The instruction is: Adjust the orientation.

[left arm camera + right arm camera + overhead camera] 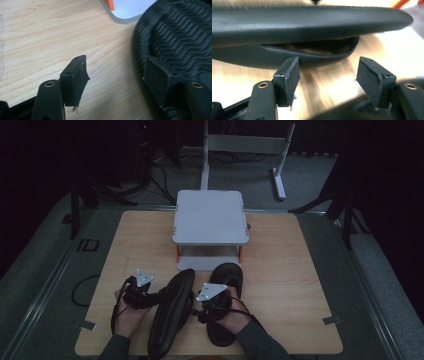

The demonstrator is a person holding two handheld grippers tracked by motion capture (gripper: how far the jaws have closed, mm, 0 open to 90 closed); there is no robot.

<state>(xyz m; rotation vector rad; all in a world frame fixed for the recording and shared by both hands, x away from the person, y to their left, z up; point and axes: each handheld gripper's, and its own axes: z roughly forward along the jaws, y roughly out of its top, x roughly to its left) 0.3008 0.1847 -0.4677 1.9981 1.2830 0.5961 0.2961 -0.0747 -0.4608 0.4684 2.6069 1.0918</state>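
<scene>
Black footwear is the work in hand — two shoes at the near edge of the wooden table [280, 285], neither yet on the white rack [210, 217] beyond. Your left gripper [150, 292] stands open beside the tipped left shoe [172, 312], one pad [160, 77] against its ribbed sole, no grip. Your right gripper [197, 310] — jaws apart, empty — faces that shoe above the right shoe [226, 277].

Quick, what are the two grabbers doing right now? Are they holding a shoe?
Left gripper: open, holding nothing; one pad lies against the ribbed sole of the tipped-up black shoe.
Right gripper: open, holding nothing, facing that shoe's side.
</scene>
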